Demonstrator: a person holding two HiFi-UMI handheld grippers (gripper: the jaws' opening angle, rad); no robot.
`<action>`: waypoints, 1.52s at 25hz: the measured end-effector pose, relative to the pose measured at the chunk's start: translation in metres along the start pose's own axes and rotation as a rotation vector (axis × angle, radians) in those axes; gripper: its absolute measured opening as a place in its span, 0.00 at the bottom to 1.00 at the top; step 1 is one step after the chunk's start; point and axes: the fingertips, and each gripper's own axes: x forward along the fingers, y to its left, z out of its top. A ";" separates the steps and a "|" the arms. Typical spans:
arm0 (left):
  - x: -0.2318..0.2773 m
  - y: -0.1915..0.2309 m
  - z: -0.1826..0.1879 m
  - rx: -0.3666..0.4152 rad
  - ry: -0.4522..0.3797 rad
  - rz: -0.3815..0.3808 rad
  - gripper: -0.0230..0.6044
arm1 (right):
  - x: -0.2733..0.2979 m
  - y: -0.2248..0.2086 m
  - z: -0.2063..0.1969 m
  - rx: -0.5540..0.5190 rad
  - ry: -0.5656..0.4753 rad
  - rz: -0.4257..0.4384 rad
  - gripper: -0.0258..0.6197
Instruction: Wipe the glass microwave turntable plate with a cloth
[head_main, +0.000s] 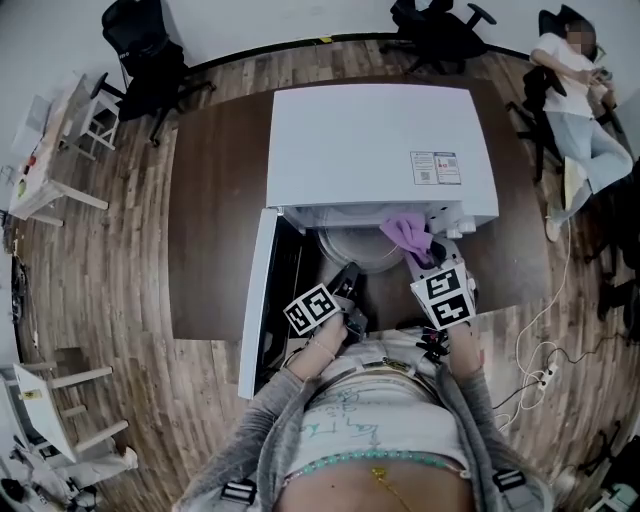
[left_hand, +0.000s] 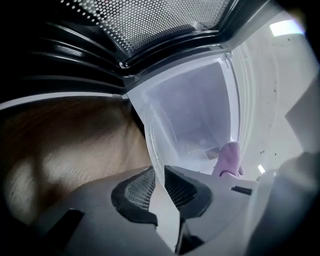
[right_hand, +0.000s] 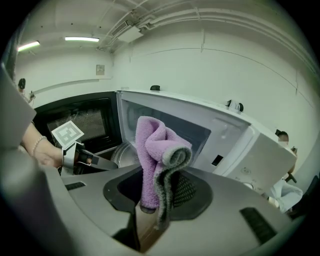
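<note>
The glass turntable plate (head_main: 347, 247) sticks partway out of the open microwave (head_main: 375, 140). My left gripper (head_main: 350, 277) is shut on the plate's near rim. In the left gripper view the plate (left_hand: 192, 115) stands edge-on as a clear sheet rising from between the left gripper's (left_hand: 159, 181) mesh pads. My right gripper (head_main: 416, 256) is shut on a bunched purple cloth (head_main: 407, 231) with a grey edge, held at the microwave's mouth, right of the plate. In the right gripper view the cloth (right_hand: 154, 145) rises from the right gripper (right_hand: 156, 200), with the plate (right_hand: 124, 153) and the left gripper (right_hand: 95, 161) beyond it.
The microwave door (head_main: 256, 300) hangs open at the left, above the dark table (head_main: 215, 220). Office chairs (head_main: 145, 50) stand at the back. A person (head_main: 580, 90) sits at the far right. A cable and power strip (head_main: 545, 375) lie on the floor at right.
</note>
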 end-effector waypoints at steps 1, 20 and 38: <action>0.000 0.000 -0.001 0.006 0.006 -0.001 0.12 | 0.003 0.001 0.000 -0.005 0.007 -0.006 0.23; 0.003 0.001 -0.002 0.043 0.020 0.030 0.13 | 0.070 0.011 -0.009 -0.173 0.151 0.044 0.23; -0.002 0.016 -0.007 0.061 0.072 0.072 0.14 | 0.113 0.027 -0.020 -0.314 0.241 0.016 0.23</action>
